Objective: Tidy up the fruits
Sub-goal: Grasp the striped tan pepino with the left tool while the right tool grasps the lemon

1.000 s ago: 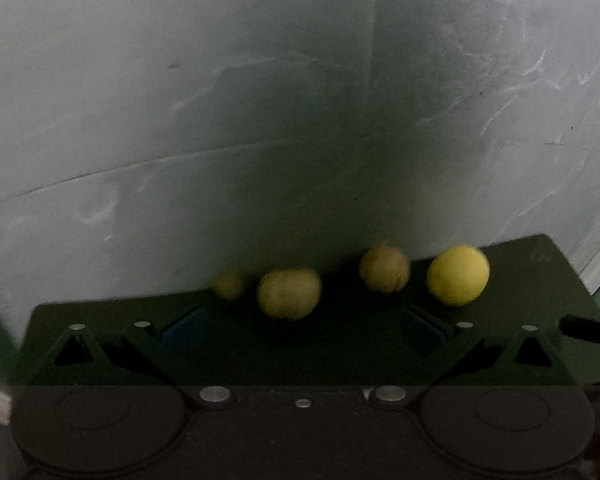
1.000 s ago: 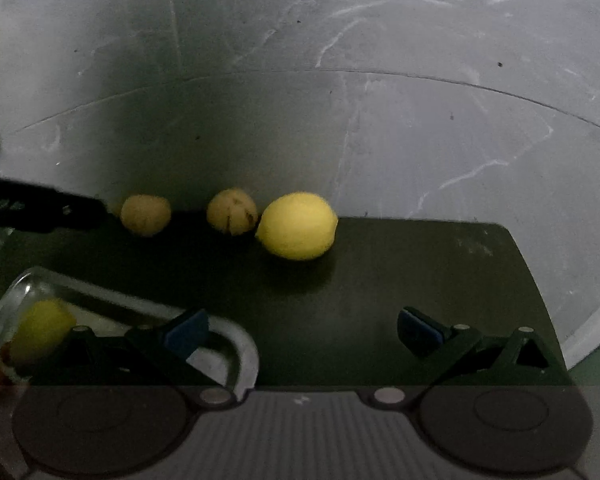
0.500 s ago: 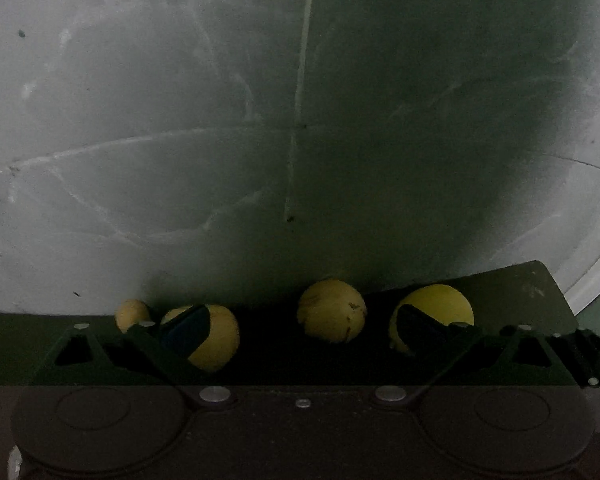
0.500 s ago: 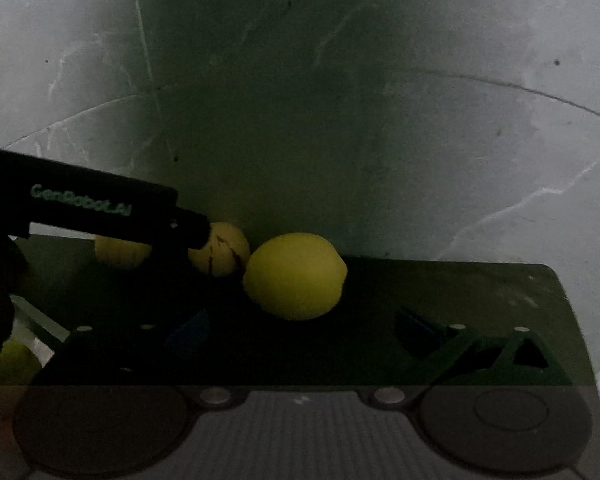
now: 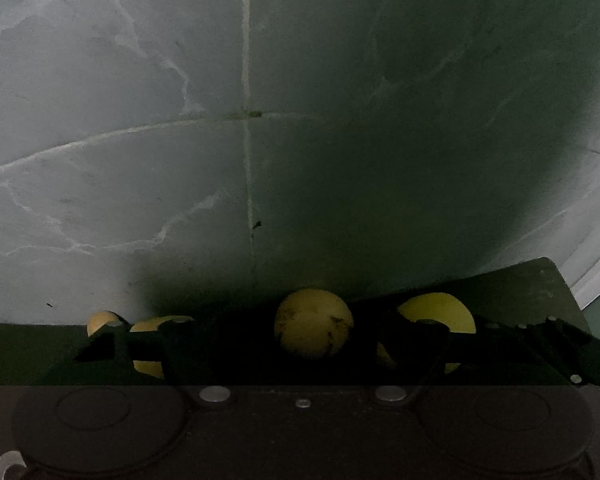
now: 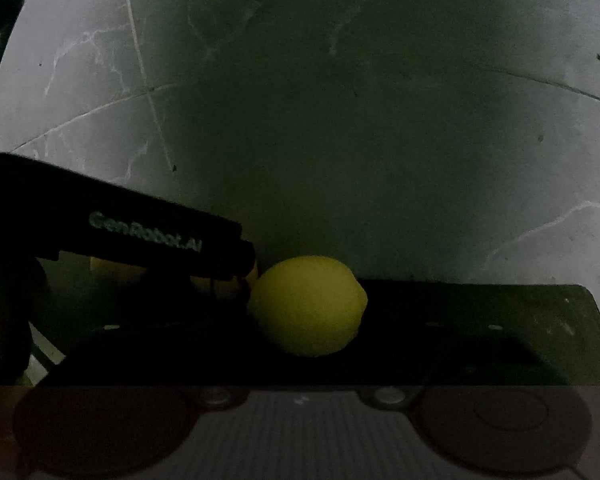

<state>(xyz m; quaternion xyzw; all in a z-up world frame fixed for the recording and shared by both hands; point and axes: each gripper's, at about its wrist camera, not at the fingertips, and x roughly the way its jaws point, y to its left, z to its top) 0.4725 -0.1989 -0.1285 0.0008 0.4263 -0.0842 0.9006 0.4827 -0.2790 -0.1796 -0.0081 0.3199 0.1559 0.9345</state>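
Left gripper point(image 5: 312, 344) spread wide around speckled fruit point(image 5: 314, 323), not clamping. Right gripper point(image 6: 300, 344) likewise agape at lemon point(image 6: 308, 305). Fruits crowded on dark mat point(image 6: 540, 320) against wall: risk of knocking neighbours, rolling them off.

1 lemon point(image 6: 308, 304); 3 brownish round fruits point(image 5: 314, 322); 1 dark mat point(image 6: 540, 320).

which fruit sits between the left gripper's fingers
The speckled round fruit, centred in the open left hand-held gripper; the yellow lemon sits behind its right finger.
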